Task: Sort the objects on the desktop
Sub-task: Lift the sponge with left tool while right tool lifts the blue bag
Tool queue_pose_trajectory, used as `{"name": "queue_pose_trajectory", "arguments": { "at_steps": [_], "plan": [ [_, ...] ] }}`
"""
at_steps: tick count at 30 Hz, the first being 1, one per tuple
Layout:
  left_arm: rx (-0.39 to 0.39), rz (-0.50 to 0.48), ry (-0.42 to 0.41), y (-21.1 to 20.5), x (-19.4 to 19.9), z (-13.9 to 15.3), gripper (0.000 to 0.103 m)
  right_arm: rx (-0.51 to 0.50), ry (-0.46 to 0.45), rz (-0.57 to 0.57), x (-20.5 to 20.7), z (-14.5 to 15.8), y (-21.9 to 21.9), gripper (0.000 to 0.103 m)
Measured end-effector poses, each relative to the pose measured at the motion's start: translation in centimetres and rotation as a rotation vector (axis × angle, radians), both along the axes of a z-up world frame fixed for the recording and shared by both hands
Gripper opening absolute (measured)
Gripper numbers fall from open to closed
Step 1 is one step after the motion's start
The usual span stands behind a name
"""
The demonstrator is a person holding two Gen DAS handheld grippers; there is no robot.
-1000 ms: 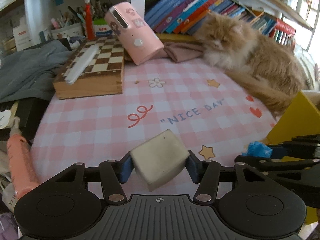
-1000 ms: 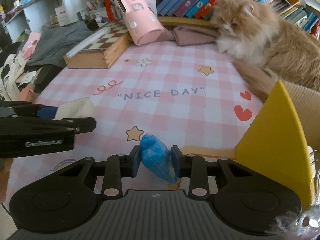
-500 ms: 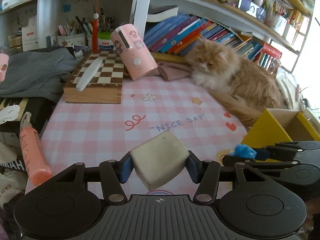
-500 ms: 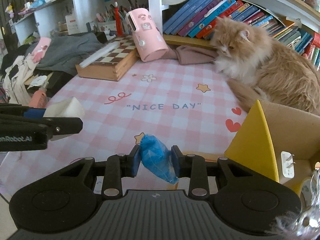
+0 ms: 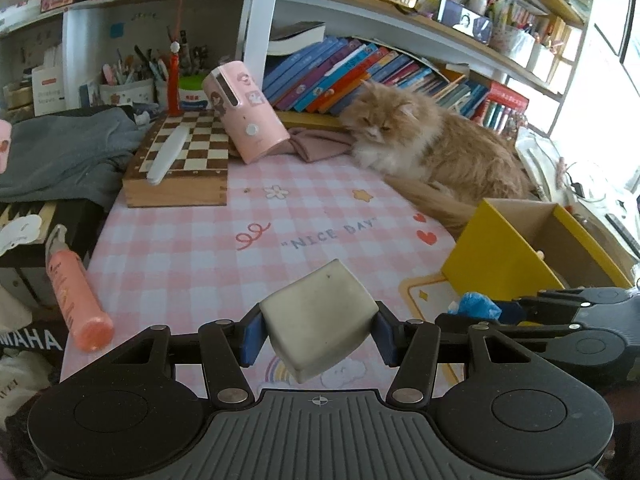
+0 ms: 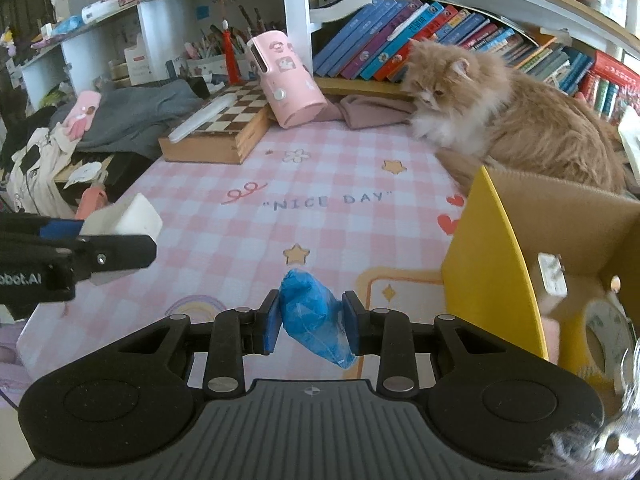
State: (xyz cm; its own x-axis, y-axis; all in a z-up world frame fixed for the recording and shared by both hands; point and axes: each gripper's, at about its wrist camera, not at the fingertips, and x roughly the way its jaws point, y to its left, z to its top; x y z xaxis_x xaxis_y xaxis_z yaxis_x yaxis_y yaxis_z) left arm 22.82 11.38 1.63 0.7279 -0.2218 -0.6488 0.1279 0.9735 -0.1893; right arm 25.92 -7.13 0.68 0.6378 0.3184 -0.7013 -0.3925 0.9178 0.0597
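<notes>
My left gripper (image 5: 318, 334) is shut on a grey-white block (image 5: 320, 318) and holds it above the near edge of the pink checked mat (image 5: 224, 248). The block also shows in the right wrist view (image 6: 122, 218). My right gripper (image 6: 312, 322) is shut on a crumpled blue bag (image 6: 310, 316), held above the mat; the bag shows in the left wrist view (image 5: 476, 306). A yellow cardboard box (image 6: 492, 276) stands open just right of the right gripper, with a white plug (image 6: 552, 280) and a tape roll (image 6: 604, 336) inside.
An orange cat (image 6: 520, 120) lies at the back right of the mat. A chessboard box (image 5: 180, 164), a pink device (image 5: 244, 120) and a folded cloth (image 5: 316, 142) sit at the back. A pink tube (image 5: 76, 292) lies off the mat's left edge.
Both grippers have risen and drawn back from the mat, each still holding its object. More of the shelves and the inside of the yellow box has come into view.
</notes>
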Motion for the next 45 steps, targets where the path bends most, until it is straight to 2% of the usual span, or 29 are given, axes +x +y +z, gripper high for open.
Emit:
{"name": "queue_pose_trajectory", "arguments": {
  "at_steps": [26, 45],
  "plan": [
    [0.005, -0.122, 0.010, 0.1, -7.2, -0.3, 0.053, 0.013, 0.019, -0.099, -8.5, -0.2, 0.0, 0.029],
    [-0.070, -0.224, 0.031, -1.1, -8.6, -1.2, 0.053, -0.052, 0.054, -0.179, -12.4, -1.0, -1.2, 0.029]
  ]
}}
